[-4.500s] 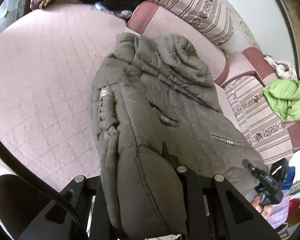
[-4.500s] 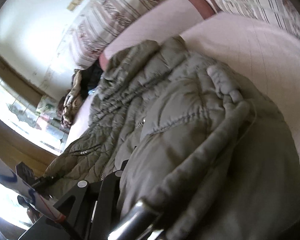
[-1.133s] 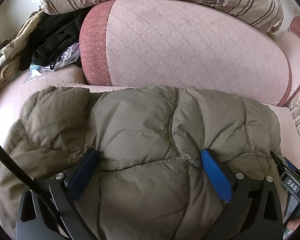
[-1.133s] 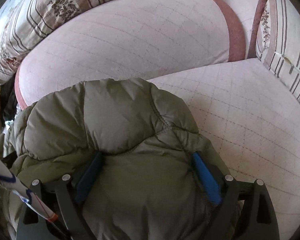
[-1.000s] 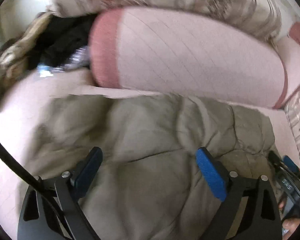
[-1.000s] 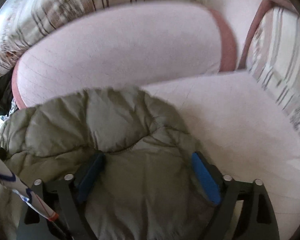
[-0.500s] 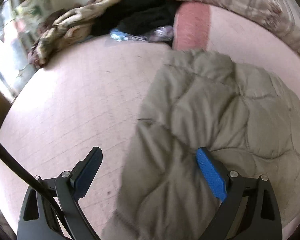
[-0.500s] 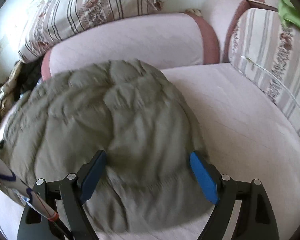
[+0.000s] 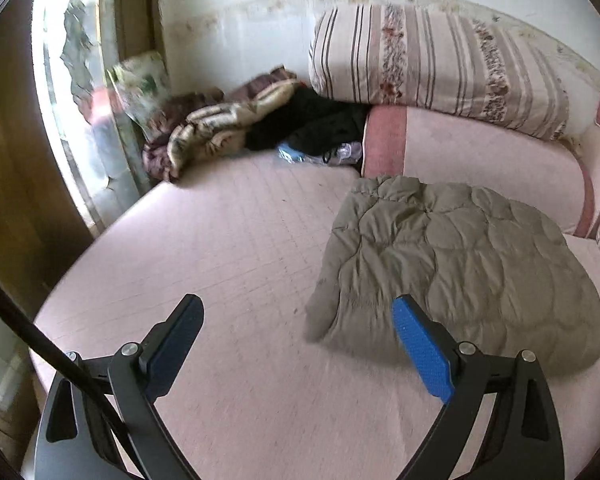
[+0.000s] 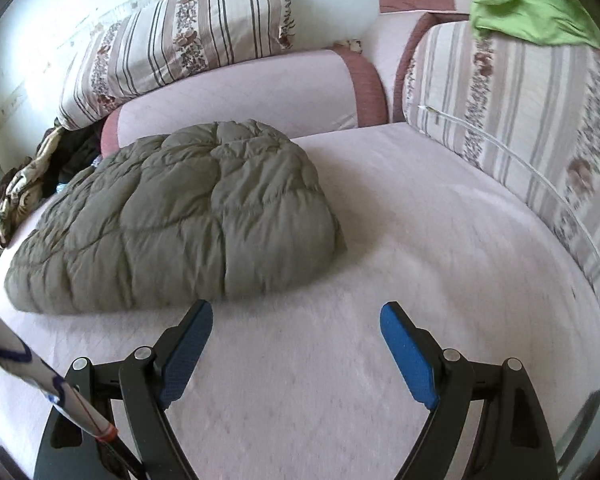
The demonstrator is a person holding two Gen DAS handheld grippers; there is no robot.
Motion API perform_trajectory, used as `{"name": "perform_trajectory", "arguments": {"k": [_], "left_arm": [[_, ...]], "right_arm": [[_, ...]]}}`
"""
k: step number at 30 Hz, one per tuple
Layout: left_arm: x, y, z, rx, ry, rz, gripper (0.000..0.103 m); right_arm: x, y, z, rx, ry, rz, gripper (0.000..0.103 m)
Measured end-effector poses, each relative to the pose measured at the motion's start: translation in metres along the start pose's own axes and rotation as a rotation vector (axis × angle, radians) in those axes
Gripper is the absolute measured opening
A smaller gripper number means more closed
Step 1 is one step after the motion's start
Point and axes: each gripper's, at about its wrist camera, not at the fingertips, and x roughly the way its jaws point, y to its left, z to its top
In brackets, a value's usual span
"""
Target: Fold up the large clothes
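Observation:
An olive-green quilted puffer jacket [image 9: 452, 272] lies folded into a thick bundle on the pink sofa seat [image 9: 236, 248], against the backrest. It also shows in the right wrist view [image 10: 180, 220]. My left gripper [image 9: 296, 340] is open and empty, held back from the jacket's near left edge. My right gripper [image 10: 296, 344] is open and empty, above the bare seat [image 10: 440, 240] just in front of the jacket's right edge.
Striped floral cushions [image 9: 440, 64] and a pink bolster [image 10: 240, 92] line the back. A heap of blankets and dark clothes [image 9: 260, 124] lies in the far left corner by a window [image 9: 80, 100]. A green garment [image 10: 532, 4] hangs over the right cushion [image 10: 520, 100].
Both grippers let go of the jacket, opened and pulled back from it. The jacket now rests folded on the seat, farther from both cameras.

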Motion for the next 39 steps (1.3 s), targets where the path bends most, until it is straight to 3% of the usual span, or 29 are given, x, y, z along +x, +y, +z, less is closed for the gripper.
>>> {"name": "perform_trajectory", "arguments": {"k": [7,17,19,28,39], "left_arm": [[-0.063,-0.004,-0.052,-0.003,0.006,-0.032,0.095],[-0.075,-0.016,-0.12,0.036,0.078,-0.021,0.095],[-0.075,-0.017,-0.125,0.04,0.092,-0.024,0.095],[-0.087,-0.016,-0.131,0.02,0.065,-0.029,0.095],[-0.064,-0.016,-0.138,0.025,0.13,-0.046,0.095]], "right_arm": [[-0.038,0.001,-0.041,0.032,0.008,0.049,0.09],[-0.053,0.006,-0.084,-0.044,-0.039,-0.07,0.09],[-0.052,0.006,-0.088,-0.061,-0.047,-0.108,0.09],[-0.04,0.003,-0.093,-0.038,-0.016,-0.125,0.09],[-0.032,0.017,-0.098,-0.095,-0.01,-0.144,0.09]]}}
